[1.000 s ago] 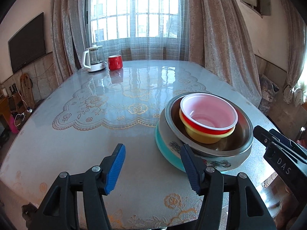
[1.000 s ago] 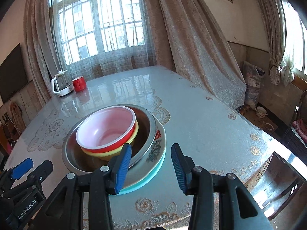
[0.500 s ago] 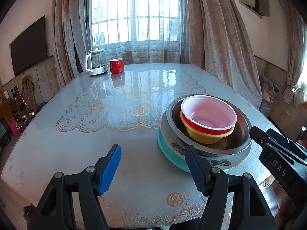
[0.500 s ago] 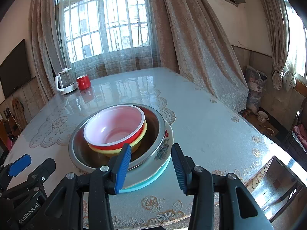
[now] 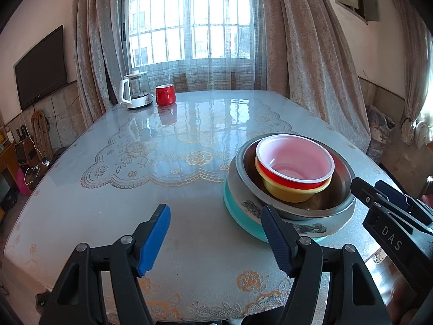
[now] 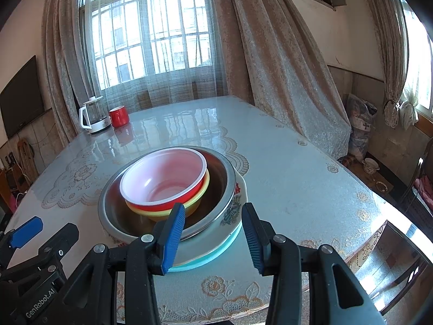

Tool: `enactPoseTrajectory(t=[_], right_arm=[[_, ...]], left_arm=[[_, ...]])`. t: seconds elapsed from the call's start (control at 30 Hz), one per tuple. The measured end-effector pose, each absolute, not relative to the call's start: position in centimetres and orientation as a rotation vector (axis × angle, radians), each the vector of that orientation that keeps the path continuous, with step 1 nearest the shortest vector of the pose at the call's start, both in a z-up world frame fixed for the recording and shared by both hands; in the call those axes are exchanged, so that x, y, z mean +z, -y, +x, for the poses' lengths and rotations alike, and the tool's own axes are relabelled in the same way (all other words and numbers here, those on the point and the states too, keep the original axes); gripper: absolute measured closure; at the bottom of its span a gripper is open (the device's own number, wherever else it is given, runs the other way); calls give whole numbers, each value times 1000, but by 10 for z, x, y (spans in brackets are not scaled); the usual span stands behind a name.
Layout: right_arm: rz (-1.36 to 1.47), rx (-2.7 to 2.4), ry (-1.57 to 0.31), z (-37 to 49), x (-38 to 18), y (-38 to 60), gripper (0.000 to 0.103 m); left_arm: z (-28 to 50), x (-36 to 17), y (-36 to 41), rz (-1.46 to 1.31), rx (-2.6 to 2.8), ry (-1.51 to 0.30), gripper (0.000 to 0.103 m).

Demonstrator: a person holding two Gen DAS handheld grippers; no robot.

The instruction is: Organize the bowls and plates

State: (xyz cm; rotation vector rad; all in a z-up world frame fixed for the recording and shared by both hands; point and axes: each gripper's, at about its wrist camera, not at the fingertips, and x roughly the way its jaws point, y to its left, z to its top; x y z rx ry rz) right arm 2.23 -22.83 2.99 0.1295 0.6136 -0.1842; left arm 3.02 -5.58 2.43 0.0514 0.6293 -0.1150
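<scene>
While both tools (image 5: 216, 235) (image 6: 213, 235) gape empty, nested bowls (image 6: 165, 181) sit on table (image 5: 189, 140)

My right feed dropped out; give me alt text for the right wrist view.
A nested stack of a red bowl in a yellow bowl, a metal basin and plates sits on the table, just beyond the open, empty right gripper. A kettle and mug stand far back.

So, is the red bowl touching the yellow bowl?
Touching. The left wrist view shows the red bowl nested inside the yellow bowl, its rim resting on the yellow rim.
</scene>
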Motion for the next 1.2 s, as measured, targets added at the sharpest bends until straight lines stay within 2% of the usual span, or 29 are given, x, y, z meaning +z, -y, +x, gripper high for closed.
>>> enactPoseTrajectory(t=[1.2], right_arm=[[136, -175, -616, 27, 30, 229, 59]], left_arm=[[31, 27, 53, 65, -112, -618, 32]])
